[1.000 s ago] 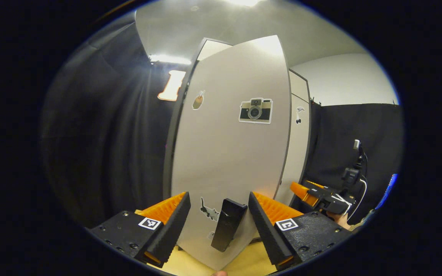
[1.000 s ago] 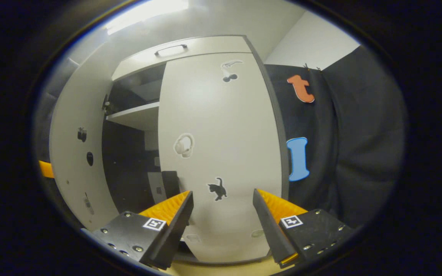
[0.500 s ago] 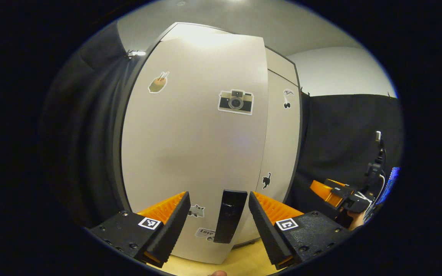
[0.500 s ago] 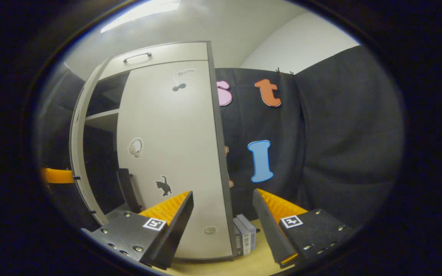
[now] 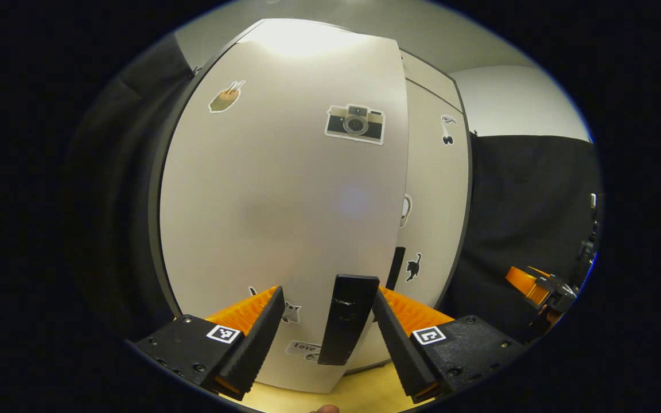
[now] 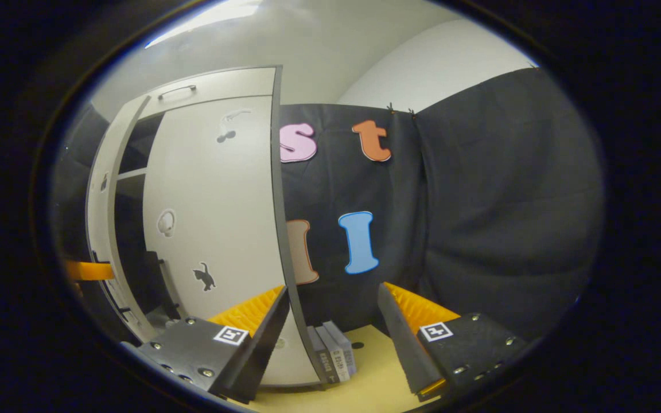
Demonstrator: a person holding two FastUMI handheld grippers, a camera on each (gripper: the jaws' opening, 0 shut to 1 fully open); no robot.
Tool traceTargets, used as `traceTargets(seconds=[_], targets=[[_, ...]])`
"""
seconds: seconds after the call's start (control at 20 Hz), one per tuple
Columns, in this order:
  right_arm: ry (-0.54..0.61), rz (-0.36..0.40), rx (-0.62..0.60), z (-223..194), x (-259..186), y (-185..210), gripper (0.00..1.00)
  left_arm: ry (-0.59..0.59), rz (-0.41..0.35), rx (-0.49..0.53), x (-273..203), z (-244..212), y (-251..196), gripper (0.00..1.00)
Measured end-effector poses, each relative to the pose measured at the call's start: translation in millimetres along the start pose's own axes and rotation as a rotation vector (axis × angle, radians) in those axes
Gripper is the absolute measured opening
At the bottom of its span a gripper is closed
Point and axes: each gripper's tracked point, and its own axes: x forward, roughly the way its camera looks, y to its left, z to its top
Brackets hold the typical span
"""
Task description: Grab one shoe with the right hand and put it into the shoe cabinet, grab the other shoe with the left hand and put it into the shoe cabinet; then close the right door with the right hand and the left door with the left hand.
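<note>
Pale yellow floor (image 5: 359, 396) runs beneath the tall grey shoe cabinet (image 6: 238, 86). Near, the left hand-held gripper (image 5: 326, 321) spreads open around the left door's black handle (image 5: 346, 318); the right hand-held gripper (image 6: 333, 321) gapes empty beyond the right door (image 6: 216, 201); shoes unseen.

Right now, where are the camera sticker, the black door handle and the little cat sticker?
camera sticker (image 5: 355, 123): left gripper view, on its lens.
black door handle (image 5: 346, 326): left gripper view, middle of the bar.
cat sticker (image 6: 205, 276): right gripper view, on its body.
</note>
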Motion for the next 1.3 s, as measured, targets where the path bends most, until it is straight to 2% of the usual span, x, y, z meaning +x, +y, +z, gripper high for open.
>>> traceTargets(seconds=[0.1,0.15,0.25,0.45,0.95,1.0,1.05,1.15,1.3], targets=[[0.001,-0.001,0.001,-1,0,-3,0.93,-0.002,0.011,0.004,7,-1,-1,0.93],[0.003,0.001,0.001,-1,0,-5,0.89,-0.001,0.021,0.008,8,-1,0,0.93],[0.006,0.010,0.000,-3,1,-4,0.93,-0.008,0.035,0.016,15,0,1,0.93],[0.012,0.038,-0.007,-7,3,2,0.93,-0.012,0.067,0.033,28,0,4,0.93],[0.024,0.135,-0.041,-15,8,41,0.93,-0.023,0.121,0.066,46,0,13,0.94],[0.025,0.144,-0.041,-15,8,45,0.89,-0.023,0.123,0.068,46,0,13,0.93],[0.026,0.153,-0.038,-15,7,48,0.93,-0.025,0.125,0.067,45,-1,13,0.94],[0.029,0.171,-0.029,-15,7,55,0.93,-0.027,0.129,0.068,46,-1,13,0.96],[0.029,0.188,-0.026,-16,5,62,0.93,-0.024,0.137,0.074,48,-2,14,0.94]])
